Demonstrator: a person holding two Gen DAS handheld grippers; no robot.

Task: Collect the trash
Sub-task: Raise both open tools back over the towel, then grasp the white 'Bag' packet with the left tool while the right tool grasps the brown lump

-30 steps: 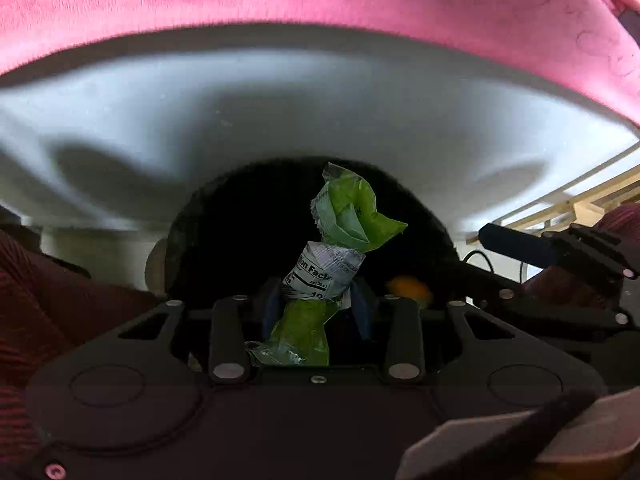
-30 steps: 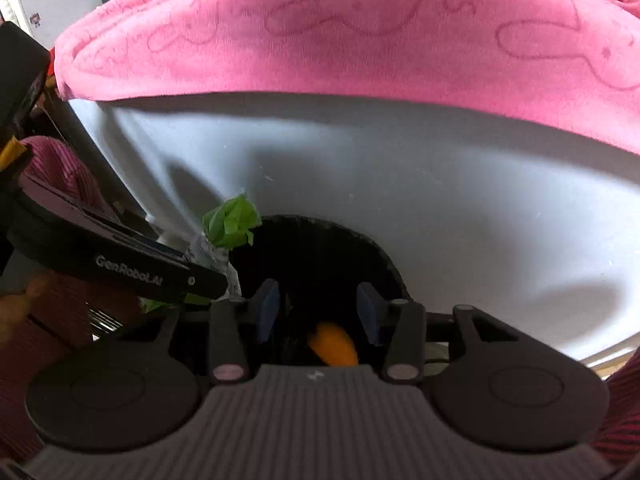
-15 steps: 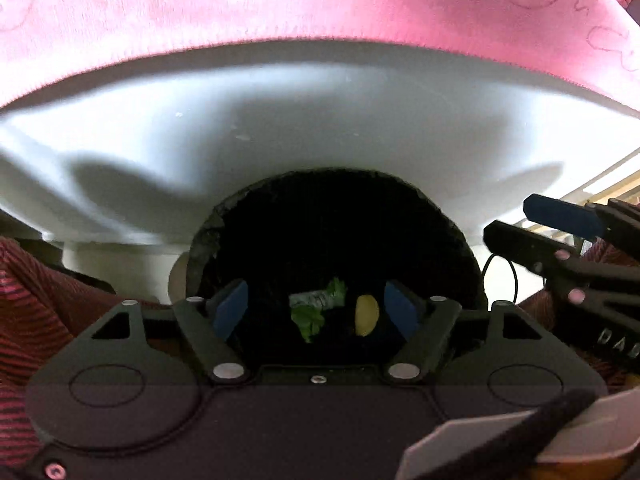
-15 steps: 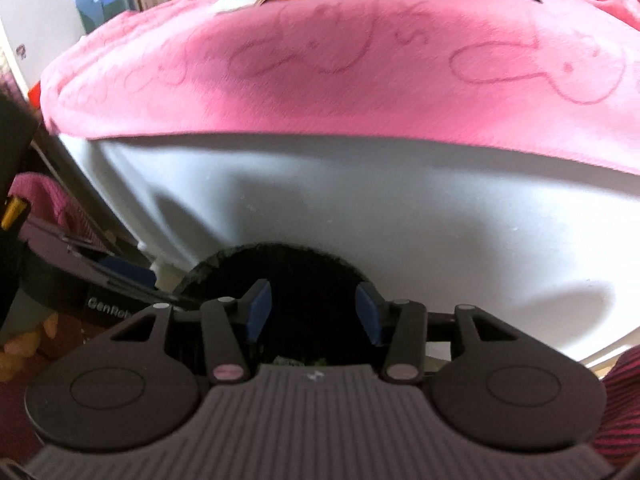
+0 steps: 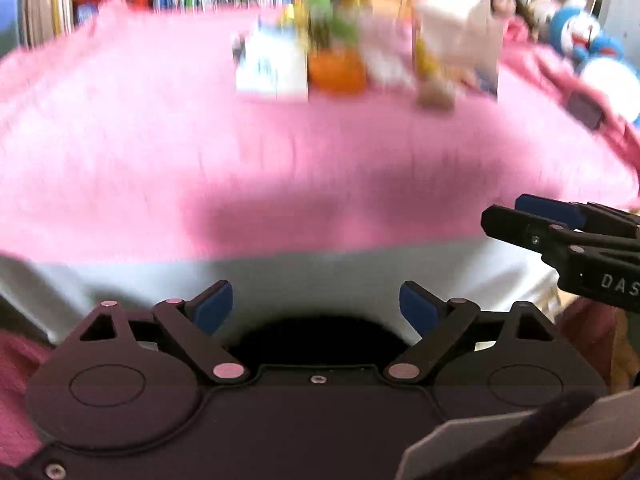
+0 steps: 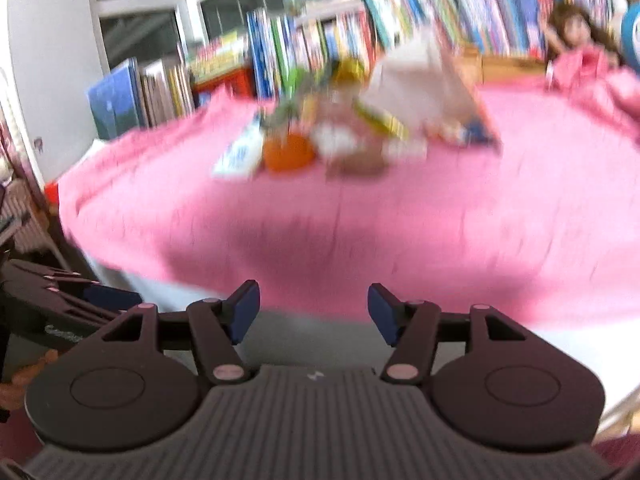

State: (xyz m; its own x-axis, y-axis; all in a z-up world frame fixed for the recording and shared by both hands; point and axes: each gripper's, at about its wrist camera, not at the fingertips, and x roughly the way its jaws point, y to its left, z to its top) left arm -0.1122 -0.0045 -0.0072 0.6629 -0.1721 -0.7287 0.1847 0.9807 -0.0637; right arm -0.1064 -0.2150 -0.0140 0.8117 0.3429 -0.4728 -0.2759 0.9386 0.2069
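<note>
Nearest in the left wrist view, the left gripper (image 5: pixel 316 308) stands released, its blue pads splayed wide with nothing between them; its jaws have just been opening. Just under it lies the dark mouth of the bin (image 5: pixel 320 332), tucked below the near edge of the table, and none of its contents show. In the right wrist view the right gripper (image 6: pixel 314 312) is likewise unclenched and empty, jaws also just opening, and it hangs over the near edge of the pink cloth (image 6: pixel 360 232). The step in hand looks like a return to the table for more rubbish, and it would go best with both claws kept wide, carried clear of the white overhang below the cloth, and brought down on one piece at a time instead of raking the pile. Further on, towards the far edge by the books (image 6: pixel 312 44), sits the cluster of things (image 5: pixel 360 60): a white and blue packet (image 5: pixel 272 68), an orange fruit (image 5: pixel 336 70), a small brown lump (image 5: pixel 434 94) and an upright white paper bag (image 5: pixel 460 40). Motion blur hides finer detail, so I cannot tell which pieces are trash. The packet seems to lie flat, long axis running away from the near edge in the right view.
</note>
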